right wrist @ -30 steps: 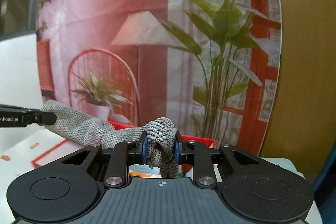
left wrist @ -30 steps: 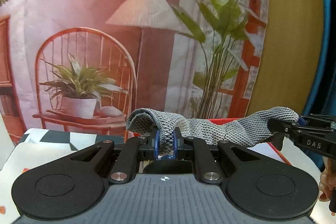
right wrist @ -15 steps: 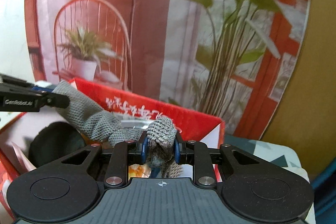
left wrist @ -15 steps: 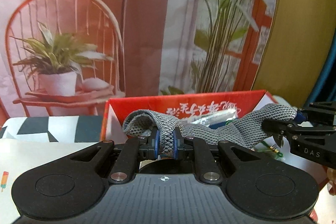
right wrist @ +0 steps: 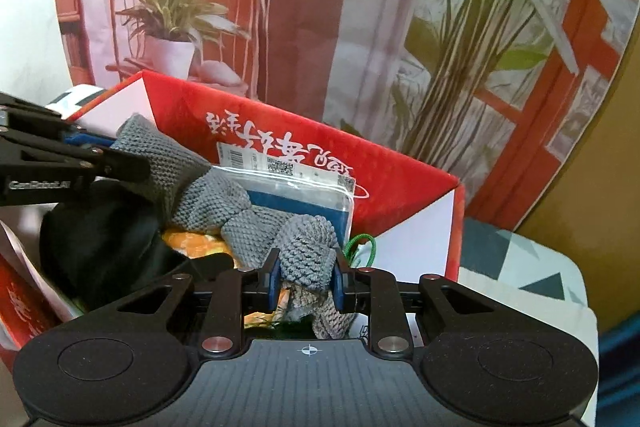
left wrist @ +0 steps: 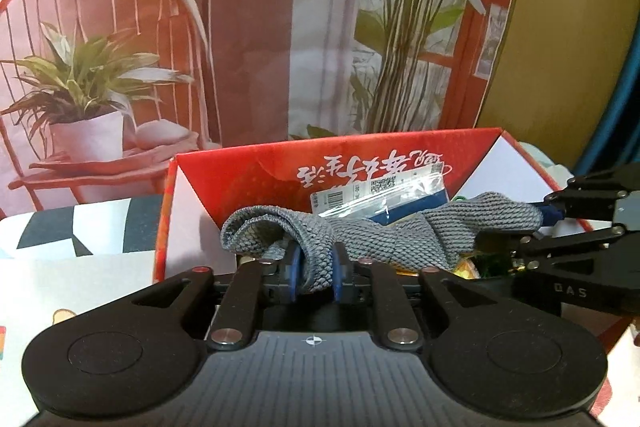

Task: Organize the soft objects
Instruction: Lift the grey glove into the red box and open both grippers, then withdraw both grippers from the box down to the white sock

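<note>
Left wrist view: clamping 1 end of grey knitted cloth (left wrist: 384,239) in left gripper (left wrist: 314,277), jaws pinching a fold; stretching across open red box (left wrist: 248,179) over bagged blue item (left wrist: 400,203). Right wrist view: gripping other end in right gripper (right wrist: 305,281), jaws clenched on bunched knit, hanging above black fabric (right wrist: 100,247) inside box

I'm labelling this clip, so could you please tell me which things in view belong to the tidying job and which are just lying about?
In the job:
- grey knitted cloth
- red box
- left gripper
- right gripper

Lying about:
- plastic packet
- black soft item
- printed backdrop
</note>
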`<state>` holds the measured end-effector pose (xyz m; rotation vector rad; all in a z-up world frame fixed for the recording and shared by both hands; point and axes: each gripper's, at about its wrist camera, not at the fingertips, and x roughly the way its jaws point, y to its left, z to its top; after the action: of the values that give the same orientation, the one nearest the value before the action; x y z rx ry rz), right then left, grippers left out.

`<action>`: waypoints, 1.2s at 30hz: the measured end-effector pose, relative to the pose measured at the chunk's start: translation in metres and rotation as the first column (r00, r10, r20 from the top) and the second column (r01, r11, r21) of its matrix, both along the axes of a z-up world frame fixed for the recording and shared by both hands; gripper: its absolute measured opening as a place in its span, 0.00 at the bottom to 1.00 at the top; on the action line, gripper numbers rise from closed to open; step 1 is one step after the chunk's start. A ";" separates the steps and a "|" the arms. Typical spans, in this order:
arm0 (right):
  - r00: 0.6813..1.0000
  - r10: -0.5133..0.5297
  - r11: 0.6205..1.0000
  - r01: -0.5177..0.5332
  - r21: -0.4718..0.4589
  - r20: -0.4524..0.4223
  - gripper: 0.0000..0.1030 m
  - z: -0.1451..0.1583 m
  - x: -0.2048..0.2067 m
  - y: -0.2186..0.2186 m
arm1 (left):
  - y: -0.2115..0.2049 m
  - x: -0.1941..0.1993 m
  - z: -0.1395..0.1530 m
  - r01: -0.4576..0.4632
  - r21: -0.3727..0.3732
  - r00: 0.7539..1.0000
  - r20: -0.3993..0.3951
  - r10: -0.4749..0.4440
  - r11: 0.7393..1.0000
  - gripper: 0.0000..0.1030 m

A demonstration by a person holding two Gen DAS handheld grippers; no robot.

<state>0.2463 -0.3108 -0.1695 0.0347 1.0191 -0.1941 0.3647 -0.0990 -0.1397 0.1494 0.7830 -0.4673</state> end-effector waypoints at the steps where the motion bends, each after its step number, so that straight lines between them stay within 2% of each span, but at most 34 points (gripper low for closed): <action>1: 1.000 -0.005 1.000 0.005 0.009 -0.004 0.28 0.001 -0.001 -0.001 | 0.001 -0.002 0.004 0.007 -0.004 1.000 0.005 -0.007 1.000 0.35; 3: 1.000 -0.002 1.000 0.001 0.014 0.014 0.36 0.004 -0.004 -0.003 | 0.006 -0.009 0.013 0.020 -0.012 0.999 0.031 -0.019 1.000 0.56; 7: 0.996 -0.003 1.000 0.003 0.002 0.088 0.65 0.024 -0.016 0.003 | 0.018 -0.027 0.034 0.029 -0.040 0.997 0.071 -0.026 0.999 0.63; 10: 0.988 0.003 1.000 -0.004 0.008 0.155 0.76 0.043 -0.032 0.010 | 0.031 -0.046 0.044 0.031 -0.063 0.995 0.094 -0.025 0.998 0.68; 13: 0.974 0.015 1.000 -0.017 0.010 0.224 0.80 0.059 -0.051 0.017 | 0.047 -0.073 0.050 0.034 -0.082 0.993 0.112 -0.025 0.996 0.71; 19: 0.928 -0.017 0.999 -0.004 0.054 0.372 0.81 0.076 -0.111 0.030 | 0.075 -0.124 0.043 0.016 -0.107 0.991 0.131 -0.002 0.994 0.71; 24: 0.907 -0.081 0.995 0.047 0.091 0.413 0.80 0.065 -0.157 0.034 | 0.096 -0.148 0.016 -0.038 -0.120 0.995 0.088 0.048 0.992 0.71; 28: 0.900 -0.126 0.990 0.090 0.105 0.417 0.79 0.051 -0.185 0.036 | 0.104 -0.151 -0.007 -0.073 -0.134 0.997 0.024 0.077 0.988 0.69; 32: 0.915 -0.154 0.986 0.119 0.114 0.373 0.76 0.031 -0.201 0.036 | 0.104 -0.149 -0.027 -0.088 -0.137 0.996 -0.021 0.086 0.987 0.68; 36: 0.926 -0.197 0.977 0.157 0.147 0.321 0.70 0.004 -0.209 0.033 | 0.103 -0.149 -0.047 -0.109 -0.142 0.993 -0.059 0.101 0.984 0.64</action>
<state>0.0377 -0.2778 -0.1651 0.2616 0.6857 -0.2829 0.2156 0.0041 -0.1868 -0.0396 0.7999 -0.4276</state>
